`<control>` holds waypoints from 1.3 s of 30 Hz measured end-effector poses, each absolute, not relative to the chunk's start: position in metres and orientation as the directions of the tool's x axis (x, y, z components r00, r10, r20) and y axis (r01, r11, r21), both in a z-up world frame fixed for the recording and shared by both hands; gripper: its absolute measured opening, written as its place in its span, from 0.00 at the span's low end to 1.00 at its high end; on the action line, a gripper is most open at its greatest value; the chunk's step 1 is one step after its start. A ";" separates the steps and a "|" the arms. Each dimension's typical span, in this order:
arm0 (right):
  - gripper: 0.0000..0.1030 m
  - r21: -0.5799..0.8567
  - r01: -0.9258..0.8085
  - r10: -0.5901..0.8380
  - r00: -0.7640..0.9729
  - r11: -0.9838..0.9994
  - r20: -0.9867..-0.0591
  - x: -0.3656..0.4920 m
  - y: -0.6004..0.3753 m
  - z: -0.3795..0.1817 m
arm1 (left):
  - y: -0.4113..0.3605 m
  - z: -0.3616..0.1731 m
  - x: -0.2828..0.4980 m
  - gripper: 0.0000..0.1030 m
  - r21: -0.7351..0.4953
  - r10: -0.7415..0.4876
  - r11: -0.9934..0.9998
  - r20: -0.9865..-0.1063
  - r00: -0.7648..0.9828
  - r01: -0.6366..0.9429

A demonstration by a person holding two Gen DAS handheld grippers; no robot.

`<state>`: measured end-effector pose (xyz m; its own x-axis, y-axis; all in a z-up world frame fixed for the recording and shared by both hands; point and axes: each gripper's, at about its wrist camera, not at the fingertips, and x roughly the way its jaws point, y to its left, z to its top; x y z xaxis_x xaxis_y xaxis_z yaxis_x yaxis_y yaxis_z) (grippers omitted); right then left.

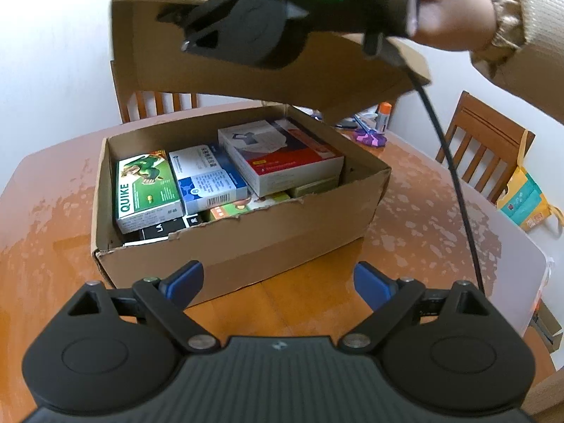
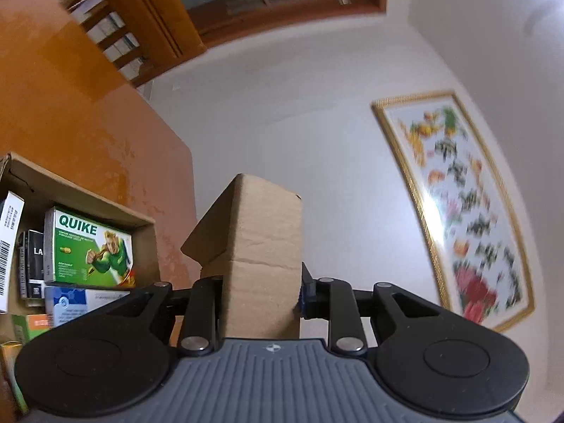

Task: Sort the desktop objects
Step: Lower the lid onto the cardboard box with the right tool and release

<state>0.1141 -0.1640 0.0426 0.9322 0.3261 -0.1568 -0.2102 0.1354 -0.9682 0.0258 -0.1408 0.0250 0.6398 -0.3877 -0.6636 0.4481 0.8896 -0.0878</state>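
Note:
An open cardboard box point(image 1: 246, 246) stands on the wooden table point(image 1: 416, 218), packed with medicine cartons: a green QUIKE carton point(image 1: 146, 190), a blue-white one point(image 1: 208, 179) and a red-white one point(image 1: 282, 155). My left gripper point(image 1: 278, 282) hangs open just before the box's front wall, nothing between its blue pads. Above the box, a hand point(image 1: 454, 10) holds my right gripper point(image 1: 176, 30), shut on the tilted cardboard lid point(image 1: 246, 77). In the right wrist view the lid's edge point(image 2: 264, 229) is pinched by that gripper point(image 2: 261, 289), with the box point(image 2: 105, 204) and QUIKE carton point(image 2: 91, 246) lower left.
Two wooden chairs point(image 1: 155, 104) point(image 1: 483, 148) stand at the table's far side. A glue stick point(image 1: 383, 114) and a purple item point(image 1: 370, 137) lie behind the box. A yellow-teal bag point(image 1: 525, 201) hangs at the right. A framed picture point(image 2: 458, 204) is on the wall.

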 end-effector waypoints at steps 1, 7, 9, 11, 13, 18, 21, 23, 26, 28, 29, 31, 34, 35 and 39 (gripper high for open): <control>0.29 -0.972 -0.202 0.339 0.929 0.121 -0.150 0.114 -0.162 0.041 | -0.141 0.026 0.027 0.89 -0.089 -0.395 0.886 -0.657 0.642 0.454; 0.30 -0.987 -0.148 0.418 0.902 0.057 -0.111 0.114 -0.150 0.032 | -0.139 0.037 0.030 0.89 -0.148 -0.459 0.874 -0.563 0.688 0.462; 0.30 -0.989 -0.141 0.440 0.892 0.053 -0.103 0.112 -0.145 0.031 | -0.137 0.037 0.028 0.89 -0.174 -0.474 0.870 -0.551 0.686 0.462; 0.30 -0.990 -0.136 0.464 0.880 0.044 -0.101 0.112 -0.142 0.028 | -0.132 0.035 0.023 0.89 -0.196 -0.489 0.864 -0.547 0.680 0.464; 0.30 -0.990 -0.136 0.476 0.873 0.031 -0.105 0.113 -0.143 0.023 | -0.126 0.032 0.016 0.89 -0.207 -0.495 0.861 -0.548 0.674 0.464; 0.29 -0.991 -0.135 0.497 0.861 0.016 -0.109 0.111 -0.144 0.009 | -0.113 0.025 -0.001 0.89 -0.222 -0.477 0.873 -0.576 0.664 0.435; 0.34 -0.986 -0.166 0.484 0.864 0.016 -0.138 0.109 -0.142 0.007 | -0.109 0.022 -0.005 0.89 -0.222 -0.461 0.882 -0.589 0.664 0.416; 0.48 -0.983 -0.182 0.482 0.862 0.005 -0.157 0.105 -0.141 0.005 | -0.107 0.022 -0.006 0.89 -0.223 -0.456 0.885 -0.592 0.665 0.409; 0.73 -0.977 -0.213 0.474 0.859 -0.009 -0.192 0.099 -0.140 0.006 | -0.106 0.023 -0.006 0.89 -0.219 -0.450 0.888 -0.592 0.669 0.403; 0.80 -0.973 -0.231 0.470 0.858 -0.007 -0.207 0.095 -0.140 0.008 | -0.105 0.025 -0.007 0.89 -0.219 -0.453 0.887 -0.585 0.672 0.407; 0.80 -0.974 -0.228 0.470 0.858 -0.011 -0.206 0.093 -0.140 0.008 | -0.105 0.026 -0.007 0.89 -0.217 -0.453 0.887 -0.583 0.675 0.407; 0.82 -0.972 -0.236 0.462 0.860 -0.018 -0.217 0.091 -0.141 0.009 | -0.105 0.027 -0.005 0.89 -0.213 -0.450 0.889 -0.578 0.681 0.406; 0.82 -0.966 -0.259 0.447 0.861 -0.023 -0.242 0.086 -0.144 0.011 | -0.104 0.028 -0.002 0.89 -0.214 -0.447 0.891 -0.569 0.690 0.400; 0.82 -0.964 -0.265 0.444 0.861 -0.026 -0.249 0.083 -0.146 0.012 | -0.103 0.029 -0.001 0.89 -0.219 -0.448 0.891 -0.565 0.692 0.398; 0.85 -0.934 -0.355 0.409 0.846 -0.046 -0.342 0.075 -0.148 0.017 | -0.100 0.030 0.005 0.89 -0.202 -0.434 0.898 -0.560 0.706 0.391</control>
